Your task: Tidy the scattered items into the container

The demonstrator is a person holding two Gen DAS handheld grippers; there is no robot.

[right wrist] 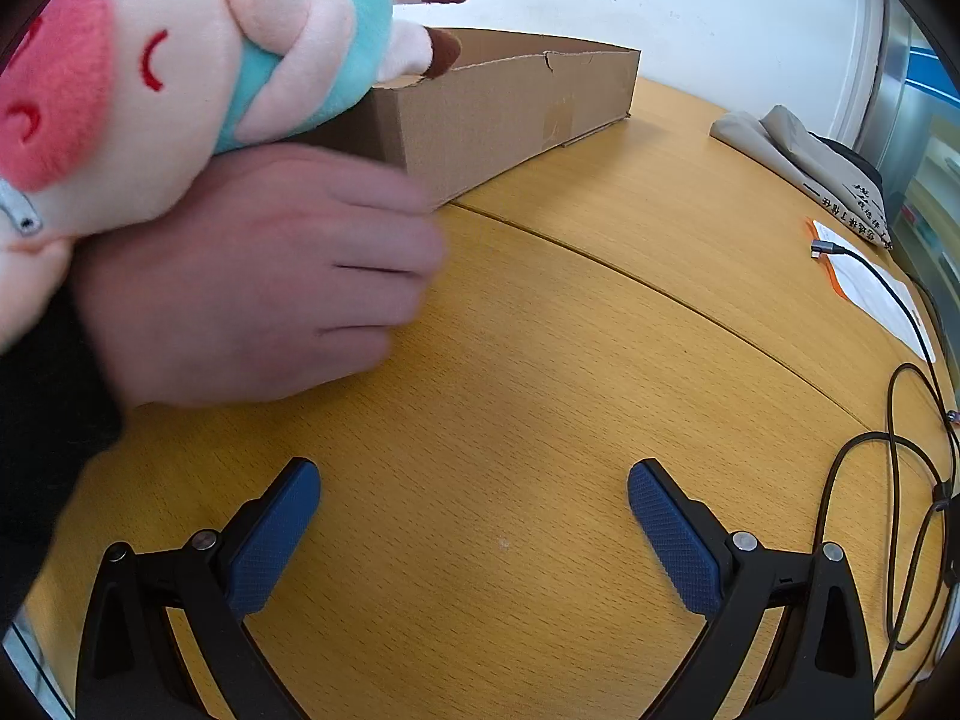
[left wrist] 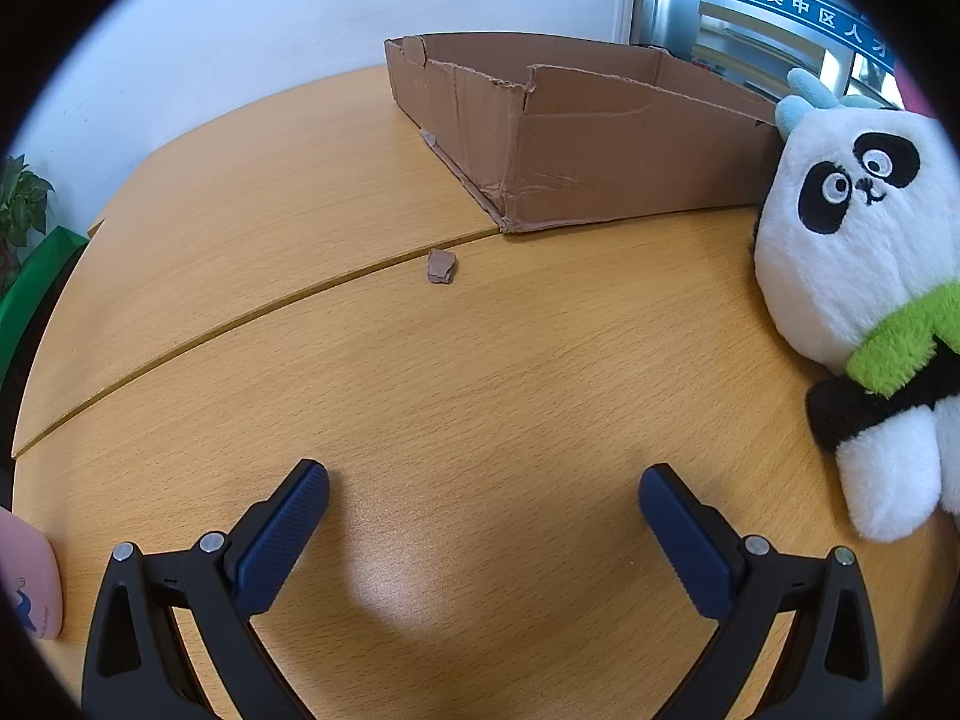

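Observation:
A shallow brown cardboard box (left wrist: 576, 138) sits on the wooden table at the back; its inside floor is hidden. A white panda plush (left wrist: 858, 276) with a green scarf leans at its right corner. My left gripper (left wrist: 483, 501) hovers open over bare table, well short of both. In the right wrist view the same box (right wrist: 510, 108) lies at upper middle. A pink pig plush (right wrist: 180, 60) in a teal shirt fills the upper left, above a person's hand (right wrist: 270, 276) resting on the table. My right gripper (right wrist: 474, 495) is open with nothing between its fingers.
A torn cardboard scrap (left wrist: 441, 267) lies by the table seam. A pink object (left wrist: 30, 588) sits at the left edge, a green plant pot (left wrist: 36, 264) beyond it. Black cables (right wrist: 900, 450), a paper sheet (right wrist: 870, 282) and a folded cloth bag (right wrist: 798, 156) occupy the right side.

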